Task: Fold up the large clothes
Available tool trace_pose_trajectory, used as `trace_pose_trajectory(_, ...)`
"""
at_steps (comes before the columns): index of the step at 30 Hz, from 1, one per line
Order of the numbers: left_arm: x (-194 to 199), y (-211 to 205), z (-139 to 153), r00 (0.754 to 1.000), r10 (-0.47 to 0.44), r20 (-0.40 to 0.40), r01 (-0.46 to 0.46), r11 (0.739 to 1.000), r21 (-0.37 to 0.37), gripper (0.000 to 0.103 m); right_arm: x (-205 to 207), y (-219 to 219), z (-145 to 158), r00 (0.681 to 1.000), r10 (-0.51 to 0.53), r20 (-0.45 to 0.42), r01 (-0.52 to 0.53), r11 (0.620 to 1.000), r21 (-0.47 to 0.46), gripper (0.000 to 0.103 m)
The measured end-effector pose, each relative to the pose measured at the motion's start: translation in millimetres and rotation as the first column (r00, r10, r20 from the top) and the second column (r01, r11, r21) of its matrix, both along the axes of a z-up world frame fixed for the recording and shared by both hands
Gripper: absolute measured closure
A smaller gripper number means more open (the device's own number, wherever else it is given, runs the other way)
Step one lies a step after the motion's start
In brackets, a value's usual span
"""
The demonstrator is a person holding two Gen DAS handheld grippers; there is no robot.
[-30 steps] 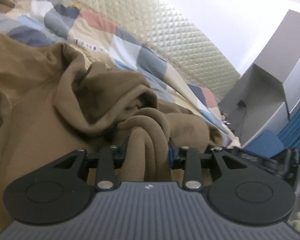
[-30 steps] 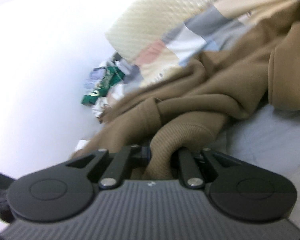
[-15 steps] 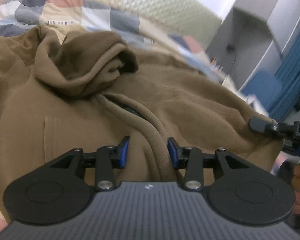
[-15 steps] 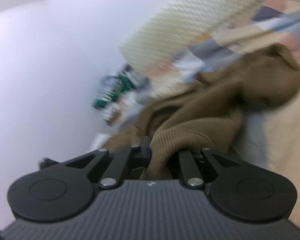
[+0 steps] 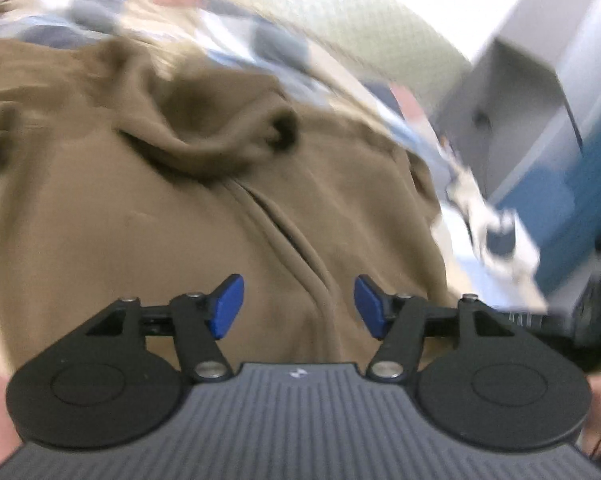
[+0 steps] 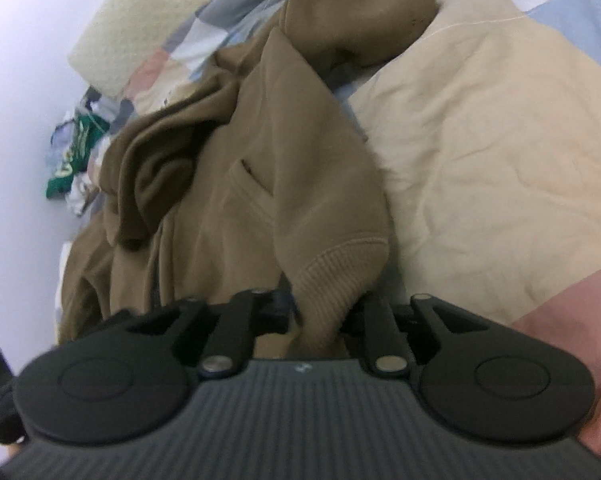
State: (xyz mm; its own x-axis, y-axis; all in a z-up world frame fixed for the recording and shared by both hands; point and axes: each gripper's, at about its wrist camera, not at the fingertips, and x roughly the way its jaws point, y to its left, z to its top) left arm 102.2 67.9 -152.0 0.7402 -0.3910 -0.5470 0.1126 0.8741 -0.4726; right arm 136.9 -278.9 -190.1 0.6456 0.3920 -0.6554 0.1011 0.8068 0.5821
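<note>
Left wrist view: the left gripper [image 5: 299, 305], jaws opening and pinching nothing, hovers over the brown hoodie [image 5: 148, 216], whose zipper seam runs from between its pads to the far hood; right wrist view: the right gripper [image 6: 320, 316], opening, straddles the ribbed hem [image 6: 332, 276] lying near.

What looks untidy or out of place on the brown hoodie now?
The hood lies crumpled into a lump instead of flat, and one sleeve is thrown across the body, its ribbed cuff bunched between the jaws of the opening right tool.
</note>
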Motion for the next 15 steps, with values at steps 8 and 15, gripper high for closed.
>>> trace_pose_trajectory(8,-7,87,-24,0.867,0.429,-0.252,-0.447,0.894,-0.014,0.033,-7,-12,10,0.998,-0.046,0.034,0.047,0.998,-0.042,0.05)
trace_pose_trajectory(15,-15,105,-38,0.746,0.589,-0.31,-0.601,0.796,0.068,0.033,-17,-24,18,0.979,-0.154,0.129,0.166,0.983,-0.084,0.017)
